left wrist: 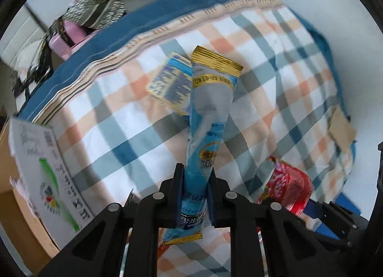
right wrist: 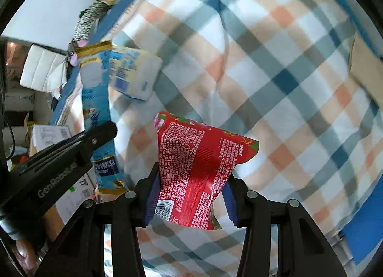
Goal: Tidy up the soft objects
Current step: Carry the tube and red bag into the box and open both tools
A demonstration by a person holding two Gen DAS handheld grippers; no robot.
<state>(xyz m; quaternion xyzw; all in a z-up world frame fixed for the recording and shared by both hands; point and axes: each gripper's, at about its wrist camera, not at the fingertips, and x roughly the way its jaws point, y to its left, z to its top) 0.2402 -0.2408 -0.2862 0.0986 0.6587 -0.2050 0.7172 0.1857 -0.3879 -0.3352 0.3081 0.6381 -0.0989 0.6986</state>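
Note:
My left gripper (left wrist: pixel 195 178) is shut on a long blue stick pouch (left wrist: pixel 210 118) with gold ends and holds it above the plaid bedspread (left wrist: pixel 119 118). The pouch also shows at the left in the right wrist view (right wrist: pixel 95 99). My right gripper (right wrist: pixel 190 181) is shut on a red snack packet (right wrist: pixel 198 157), held above the bedspread (right wrist: pixel 275 61). The red packet shows at lower right in the left wrist view (left wrist: pixel 287 183). A pale yellow and blue tissue pack (left wrist: pixel 171 83) lies on the bedspread behind the pouch and shows in the right wrist view (right wrist: pixel 134 73) too.
A white cardboard box (left wrist: pixel 47 171) stands at the left edge of the bed. Folded clothes and a pink case (left wrist: pixel 69 35) lie beyond the blue border at the far left. A brown paper piece (left wrist: pixel 342 128) lies at the right.

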